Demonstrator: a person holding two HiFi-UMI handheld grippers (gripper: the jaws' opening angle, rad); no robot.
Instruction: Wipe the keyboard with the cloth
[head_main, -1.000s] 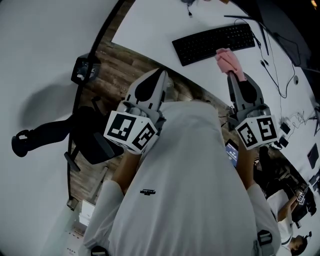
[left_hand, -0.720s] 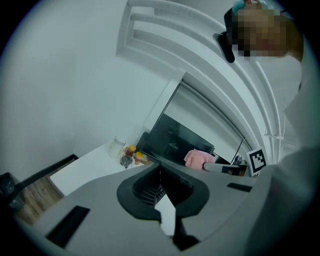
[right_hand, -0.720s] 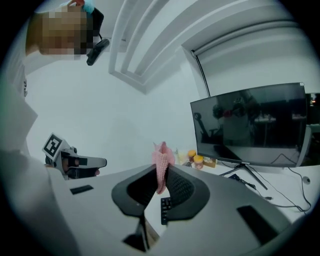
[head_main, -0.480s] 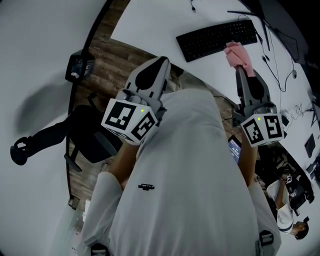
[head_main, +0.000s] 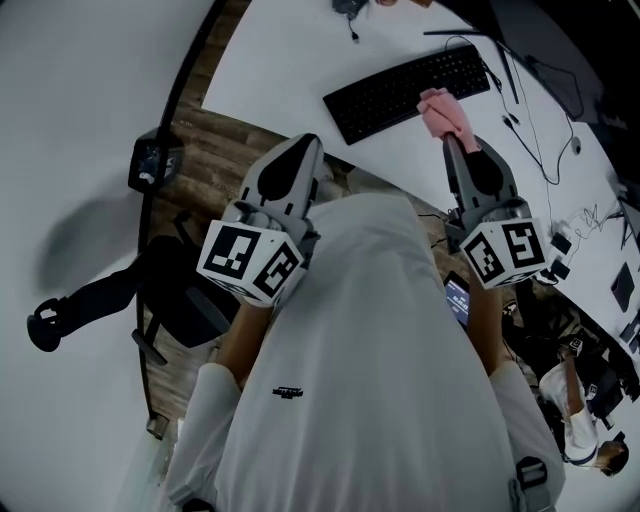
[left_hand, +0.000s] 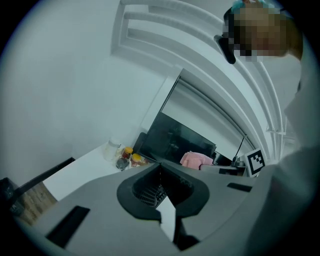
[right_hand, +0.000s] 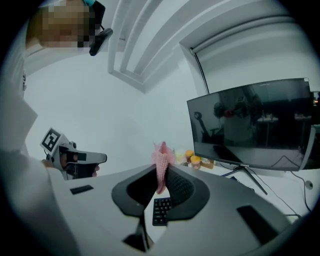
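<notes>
Far left, off the desk, a black chair (head_main: 175, 290) stands on the wood floor (head_main: 230, 160). L gripper (head_main: 304, 145) is held up in front of the person's white shirt (head_main: 370, 350). It's just short of the near edge of the desk (head_main: 270, 60), over the floor. In its own view the jaws are pressed together, tips meeting, nothing btwn them. Past those tips, twd the back of the desk, a few small jars (left_hand: 125, 159) sit beside a dark monitor (left_hand: 175, 142).

The keyboard (head_main: 400, 85) is black and lies on the desk close to the near edge, at a slant to it. The pink cloth (head_main: 445, 112) is bunched at the keyboard's right-hand part, on its near side. From above it overlaps the keys, but can't tell if it's touching them or hanging just over. R gripper (head_main: 449, 142) has hold of it: jaws closed tight on the cloth, w/ a fold sticking up above the tips and a strip hanging down btwn them. In the R gripper view the keyboard shows below, thru the gap behind the tips.

Right of the keyboard, thin black cables (head_main: 545, 140) trail across the desk twd its right edge. Below the R gripper, by the person's side, sits what looks like a phone (head_main: 457, 298) w/ a lit screen. In the bottom right corner another person (head_main: 590, 440) is partly in sight.
</notes>
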